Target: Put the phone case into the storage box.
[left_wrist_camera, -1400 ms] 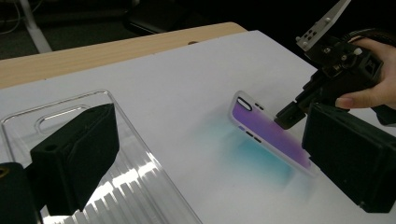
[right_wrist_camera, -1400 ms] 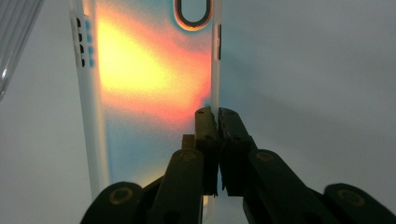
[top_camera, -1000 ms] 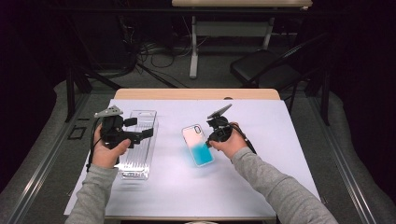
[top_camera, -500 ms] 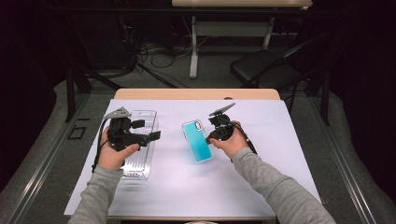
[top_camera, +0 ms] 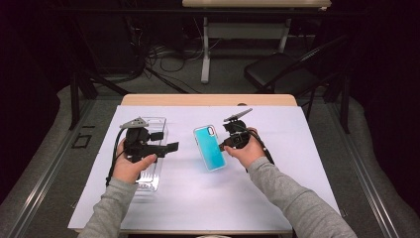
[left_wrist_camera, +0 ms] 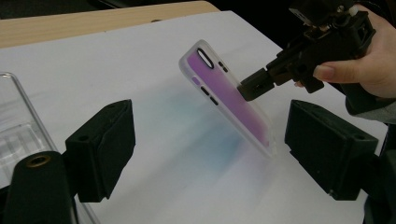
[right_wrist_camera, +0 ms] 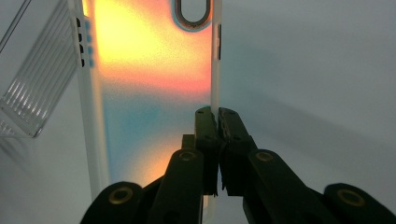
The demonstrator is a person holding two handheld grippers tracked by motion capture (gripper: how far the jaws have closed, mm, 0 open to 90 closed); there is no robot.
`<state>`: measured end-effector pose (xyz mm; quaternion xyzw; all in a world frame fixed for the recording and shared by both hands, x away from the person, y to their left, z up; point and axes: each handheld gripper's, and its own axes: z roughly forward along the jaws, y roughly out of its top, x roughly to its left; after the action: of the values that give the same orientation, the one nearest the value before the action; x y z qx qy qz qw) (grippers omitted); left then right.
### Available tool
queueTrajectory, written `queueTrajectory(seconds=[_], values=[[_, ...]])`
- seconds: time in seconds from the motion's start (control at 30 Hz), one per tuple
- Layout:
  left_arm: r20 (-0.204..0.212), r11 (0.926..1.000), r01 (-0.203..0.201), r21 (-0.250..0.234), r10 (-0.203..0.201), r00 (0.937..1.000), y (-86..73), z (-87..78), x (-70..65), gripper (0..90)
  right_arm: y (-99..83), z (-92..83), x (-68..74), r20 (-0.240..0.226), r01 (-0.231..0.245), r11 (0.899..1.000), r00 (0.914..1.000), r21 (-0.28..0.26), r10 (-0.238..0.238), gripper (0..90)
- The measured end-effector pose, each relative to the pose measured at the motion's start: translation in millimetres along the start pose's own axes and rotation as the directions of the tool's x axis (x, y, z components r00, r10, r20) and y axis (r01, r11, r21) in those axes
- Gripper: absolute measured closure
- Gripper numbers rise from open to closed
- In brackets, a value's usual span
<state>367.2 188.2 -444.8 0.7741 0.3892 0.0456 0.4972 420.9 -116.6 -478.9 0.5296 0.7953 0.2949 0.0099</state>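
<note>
The phone case [top_camera: 209,148] hangs tilted above the table [top_camera: 277,188], pinched by one long edge in my shut right tongs [top_camera: 224,147]; its long axis runs away from me, and it lies straight ahead of my left tongs [top_camera: 171,147], whose jaws have just been closing, still wide with nothing in them. A clear plastic box [top_camera: 151,171] sits under my left hand [top_camera: 130,166], dark room and a chair [top_camera: 282,74] beyond.

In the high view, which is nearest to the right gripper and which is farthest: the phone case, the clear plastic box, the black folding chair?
From the right gripper, nearest first:
1. Phone case: its edge is clamped in the jaws, just to the gripper's left.
2. Black folding chair: on the floor beyond the table's far right corner.
3. Clear plastic box: across the sheet, under the left gripper.
The chair and the box are close to call.
</note>
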Motion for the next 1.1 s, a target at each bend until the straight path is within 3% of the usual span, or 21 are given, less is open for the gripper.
queueTrajectory(seconds=[0.33, 0.8, 0.93, 1.1], values=[[0.040, 0.9999, -0.006, 0.016, 0.005, 0.9992, -2.6, 11.3, -9.5, 18.7, -1.1, -5.9, 5.0, -0.005, 0.008, 0.999, 1.0000, -0.041, -0.008, 87.6], [0.099, 0.9976, 0.065, 0.026, -0.067, 0.9929, -8.2, 20.3, -11.4, 30.4, -3.5, -10.0, 9.9, -0.007, 0.027, 0.996, 0.9996, -0.081, -0.028, 87.6], [0.099, 0.9963, 0.081, 0.031, -0.084, 0.9916, -9.5, 21.0, -11.3, 34.8, -3.8, -11.8, 9.5, -0.004, 0.030, 0.996, 0.9995, -0.087, -0.031, 87.6], [0.093, 0.9966, 0.073, 0.039, -0.077, 0.9927, -10.5, 23.7, -13.9, 36.5, -4.9, -12.5, 9.6, -0.006, 0.034, 0.994, 0.9994, -0.106, -0.035, 87.6]])
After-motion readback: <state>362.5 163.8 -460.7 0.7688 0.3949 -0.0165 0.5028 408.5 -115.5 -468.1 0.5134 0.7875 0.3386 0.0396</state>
